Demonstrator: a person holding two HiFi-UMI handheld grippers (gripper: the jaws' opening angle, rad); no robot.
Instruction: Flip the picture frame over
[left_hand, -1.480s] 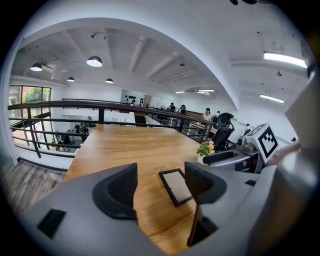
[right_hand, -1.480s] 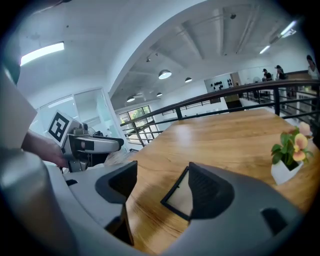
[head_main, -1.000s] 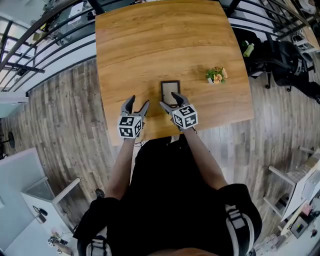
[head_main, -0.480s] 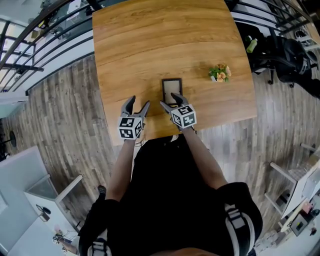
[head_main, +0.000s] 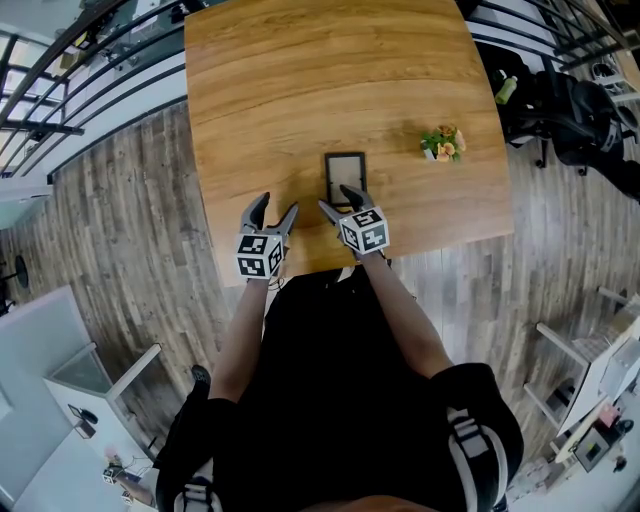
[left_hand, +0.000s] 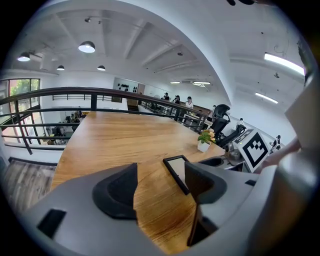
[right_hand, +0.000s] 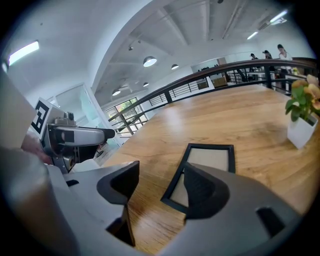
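Note:
A small black picture frame (head_main: 344, 175) with a pale centre lies flat on the wooden table (head_main: 300, 80), near its front edge. My right gripper (head_main: 337, 198) hovers at the frame's near end, its right finger over the frame's near corner; its jaws are closing a little and nothing is between the pads. In the right gripper view the picture frame (right_hand: 207, 165) lies just beyond the right gripper (right_hand: 157, 187). My left gripper (head_main: 277, 205) stands open over bare wood to the left of the frame. The picture frame (left_hand: 176, 167) sits beside the right finger of the left gripper (left_hand: 160, 192).
A small potted plant (head_main: 442, 143) stands on the table to the right of the frame. The table's front edge runs just under both grippers. A black railing (head_main: 90, 70) lies left, and dark bags and a chair (head_main: 560, 110) lie right of the table.
Both grippers have sunk slightly toward the table. The picture frame has not moved.

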